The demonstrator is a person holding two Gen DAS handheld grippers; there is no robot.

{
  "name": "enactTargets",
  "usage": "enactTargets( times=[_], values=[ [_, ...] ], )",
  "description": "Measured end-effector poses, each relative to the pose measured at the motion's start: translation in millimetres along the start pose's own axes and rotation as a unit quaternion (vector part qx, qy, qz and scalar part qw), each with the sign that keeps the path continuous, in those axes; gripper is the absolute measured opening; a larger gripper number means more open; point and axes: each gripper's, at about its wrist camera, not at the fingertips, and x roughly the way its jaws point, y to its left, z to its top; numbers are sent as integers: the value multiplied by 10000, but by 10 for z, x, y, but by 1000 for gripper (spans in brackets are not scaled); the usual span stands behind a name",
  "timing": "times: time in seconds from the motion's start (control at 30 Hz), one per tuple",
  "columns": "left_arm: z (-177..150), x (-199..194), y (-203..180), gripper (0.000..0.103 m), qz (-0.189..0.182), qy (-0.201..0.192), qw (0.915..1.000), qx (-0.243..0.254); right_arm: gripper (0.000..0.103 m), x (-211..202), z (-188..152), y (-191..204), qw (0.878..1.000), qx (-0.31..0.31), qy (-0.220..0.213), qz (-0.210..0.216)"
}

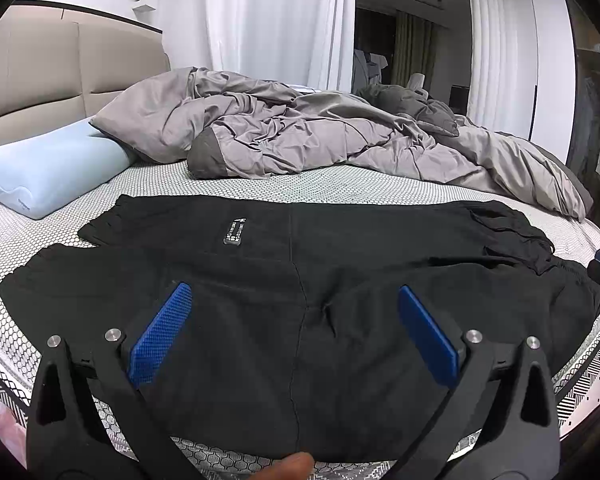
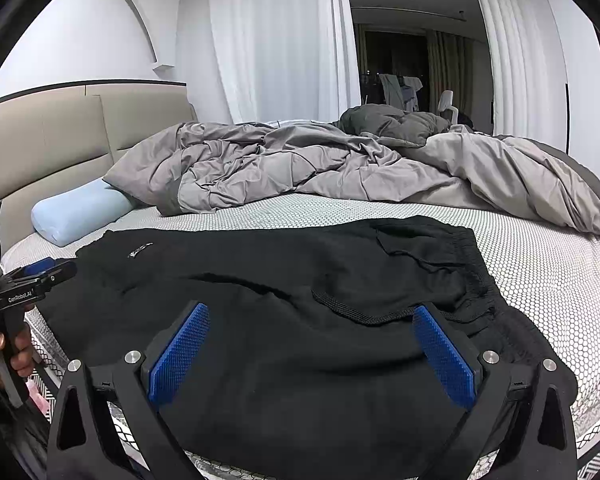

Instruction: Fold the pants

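Observation:
Black pants [image 1: 300, 280] lie spread flat across the near side of the bed, legs to the left, waistband with drawstring to the right [image 2: 356, 312]. A small label [image 1: 235, 232] shows on the far leg. My left gripper [image 1: 294, 300] is open and empty, hovering over the middle of the pants. My right gripper [image 2: 312, 320] is open and empty, over the waist end. The left gripper also shows at the left edge of the right wrist view [image 2: 32, 280], held in a hand.
A rumpled grey duvet [image 1: 300, 132] fills the far half of the bed. A light blue pillow [image 1: 52, 168] lies at the left by the beige headboard [image 1: 40, 72]. The honeycomb-patterned mattress [image 2: 540, 272] shows around the pants. White curtains hang behind.

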Motion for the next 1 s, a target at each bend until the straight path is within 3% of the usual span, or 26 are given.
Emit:
enactTargets(
  times=[1.0],
  values=[
    [1, 0, 2, 102, 0, -3, 10000, -5, 103, 17, 4, -40, 10000, 28, 84, -12]
  ],
)
